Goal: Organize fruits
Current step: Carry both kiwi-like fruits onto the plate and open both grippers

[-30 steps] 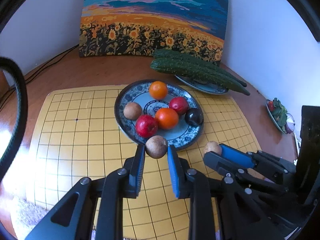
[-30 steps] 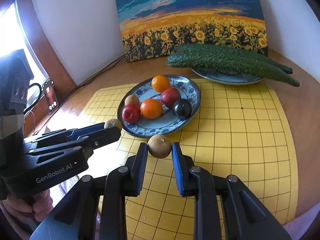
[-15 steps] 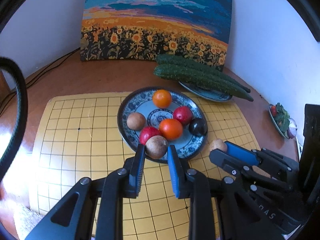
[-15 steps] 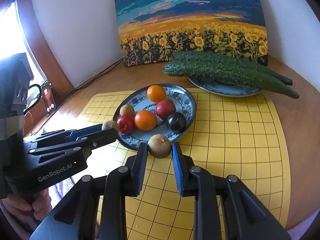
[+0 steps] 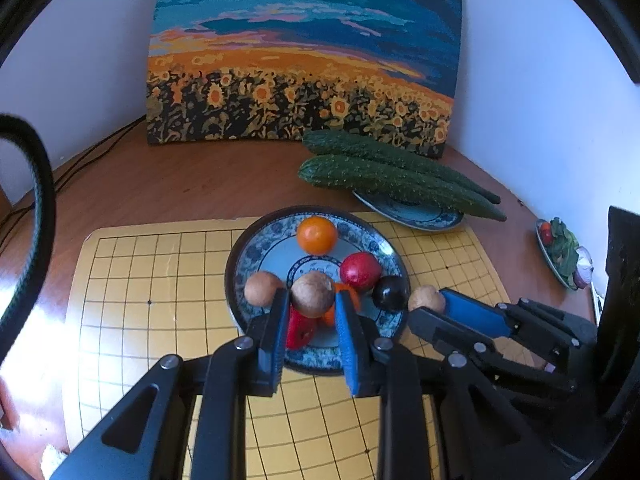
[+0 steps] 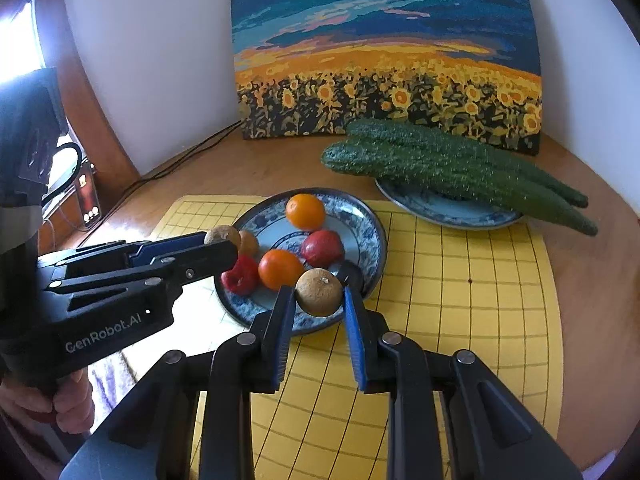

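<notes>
Fruits: my left gripper (image 5: 312, 306) pinches a brown fruit (image 5: 312, 294) over the blue plate (image 5: 256, 248); right gripper (image 6: 320, 300) pinches another brown one (image 6: 319, 292) above plate's near rim w/ other fruit.

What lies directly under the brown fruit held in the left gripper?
The left gripper holds the brown fruit above the blue patterned plate. Below it show parts of a red fruit and an orange fruit; the rest of both is covered.
</notes>
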Demonstrator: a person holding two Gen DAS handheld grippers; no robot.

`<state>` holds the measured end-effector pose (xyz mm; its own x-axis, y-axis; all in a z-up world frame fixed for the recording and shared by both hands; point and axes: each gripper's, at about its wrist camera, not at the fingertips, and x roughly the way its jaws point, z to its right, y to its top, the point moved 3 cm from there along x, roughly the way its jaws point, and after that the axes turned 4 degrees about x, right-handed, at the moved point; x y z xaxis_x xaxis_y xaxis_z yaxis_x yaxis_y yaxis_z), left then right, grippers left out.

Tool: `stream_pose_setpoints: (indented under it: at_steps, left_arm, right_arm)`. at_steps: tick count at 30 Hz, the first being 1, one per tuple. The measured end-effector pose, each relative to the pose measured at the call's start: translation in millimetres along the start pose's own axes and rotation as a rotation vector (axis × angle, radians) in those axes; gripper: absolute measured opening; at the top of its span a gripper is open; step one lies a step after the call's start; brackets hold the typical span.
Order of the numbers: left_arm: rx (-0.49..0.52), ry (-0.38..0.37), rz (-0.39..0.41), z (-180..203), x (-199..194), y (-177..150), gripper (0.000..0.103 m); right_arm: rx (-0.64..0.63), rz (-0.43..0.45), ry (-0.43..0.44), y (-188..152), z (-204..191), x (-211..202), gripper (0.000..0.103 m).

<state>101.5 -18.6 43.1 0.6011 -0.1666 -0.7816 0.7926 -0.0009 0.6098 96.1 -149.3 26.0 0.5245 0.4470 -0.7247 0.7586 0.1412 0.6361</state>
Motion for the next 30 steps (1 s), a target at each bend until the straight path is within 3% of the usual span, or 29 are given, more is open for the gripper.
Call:
stream_pose_setpoints:
  at_steps: [30]
  left_arm:
    - [-0.044,0.027,-0.016,-14.8,36.7,15.9,0.024]
  right_arm:
    - [-0.019,0.004,-0.042,48.7,9.8,50.6,0.026]
